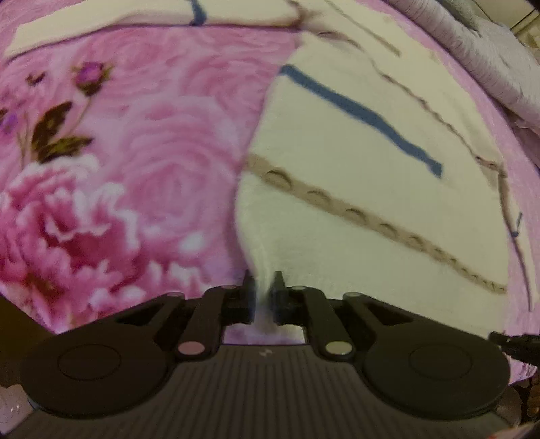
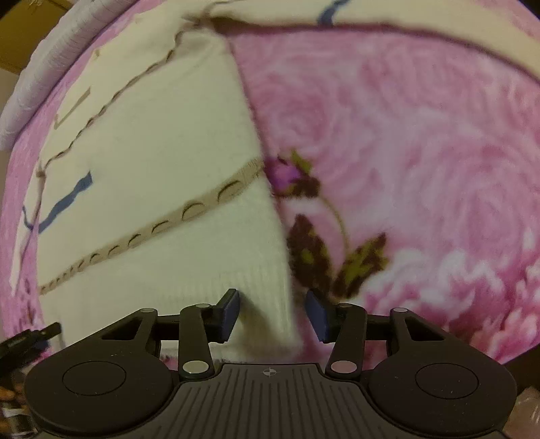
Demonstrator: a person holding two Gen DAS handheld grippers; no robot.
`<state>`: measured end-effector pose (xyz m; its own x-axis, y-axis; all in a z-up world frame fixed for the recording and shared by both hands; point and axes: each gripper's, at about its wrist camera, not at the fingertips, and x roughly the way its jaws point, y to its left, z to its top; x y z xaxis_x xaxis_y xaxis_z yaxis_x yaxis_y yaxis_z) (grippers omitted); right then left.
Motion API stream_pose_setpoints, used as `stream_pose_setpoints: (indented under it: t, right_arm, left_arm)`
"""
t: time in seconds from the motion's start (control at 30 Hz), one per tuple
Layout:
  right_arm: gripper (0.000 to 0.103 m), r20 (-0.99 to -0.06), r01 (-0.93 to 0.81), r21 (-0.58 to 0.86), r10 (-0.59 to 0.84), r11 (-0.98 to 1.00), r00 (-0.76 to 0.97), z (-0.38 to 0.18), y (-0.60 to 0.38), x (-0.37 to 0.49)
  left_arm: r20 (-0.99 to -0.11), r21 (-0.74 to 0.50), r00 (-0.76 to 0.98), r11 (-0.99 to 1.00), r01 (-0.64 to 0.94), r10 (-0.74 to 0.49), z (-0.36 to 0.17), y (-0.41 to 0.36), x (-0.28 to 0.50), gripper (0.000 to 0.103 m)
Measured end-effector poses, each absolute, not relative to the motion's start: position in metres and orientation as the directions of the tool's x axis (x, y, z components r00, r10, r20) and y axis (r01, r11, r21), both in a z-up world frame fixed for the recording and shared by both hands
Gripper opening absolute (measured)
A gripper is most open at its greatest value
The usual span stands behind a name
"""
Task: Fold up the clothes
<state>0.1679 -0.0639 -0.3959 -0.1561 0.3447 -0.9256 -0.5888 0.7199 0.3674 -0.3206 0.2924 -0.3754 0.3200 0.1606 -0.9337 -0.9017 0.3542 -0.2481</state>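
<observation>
A cream knit sweater [image 1: 354,189] with a tan patterned band and blue stripes lies on a pink floral blanket [image 1: 141,162]. My left gripper [image 1: 263,287] is shut on the sweater's ribbed hem at its left corner. In the right wrist view the same sweater [image 2: 162,162] fills the left half. My right gripper [image 2: 272,312] is open, its blue-padded fingers [image 2: 233,312] on either side of the hem's right corner. The tip of the other gripper shows at each view's lower edge.
The pink blanket [image 2: 422,152] covers the surface around the sweater. A sleeve of the sweater [image 1: 135,20] stretches across the far side. A pale quilted cover [image 1: 489,60] lies along the far right edge.
</observation>
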Motion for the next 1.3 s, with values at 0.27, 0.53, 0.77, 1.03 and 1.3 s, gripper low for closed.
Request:
stream_pose_setpoints:
  t: [0.27,0.53,0.77,1.03,1.3]
  right_arm:
    - [0.006,-0.92,-0.583,0.387,0.343,0.715,-0.19,-0.395,-0.089,0.164]
    - [0.06,-0.878,-0.449,0.477,0.435,0.755,-0.201,-0.385,-0.109,0.204]
    - [0.065,-0.794,0.073,0.577,0.538,0.813,0.283,-0.37,-0.201,0.295]
    - [0.055,-0.725,0.373,0.678,0.497,0.633,0.477,-0.413,-0.243,0.347]
    - [0.007,-0.733,0.192,0.562,0.377,0.804,0.567,-0.381,-0.234,0.379]
  left_arm:
    - [-0.968,-0.084,0.177,0.435,-0.897,0.177,-0.382,0.269,-0.328,0.008]
    - [-0.952,0.124,0.029,0.471,-0.873,0.304,-0.349,0.262,-0.294,0.017]
    - [-0.935,-0.001,0.183,0.514,-0.858,0.303,-0.336,0.276,-0.234,0.017]
    - [-0.92,-0.133,0.291,0.49,-0.861,0.262,-0.348,0.287,-0.185,0.017]
    - [-0.914,-0.211,0.313,0.356,-0.911,0.259,-0.348,0.306,-0.208,0.016]
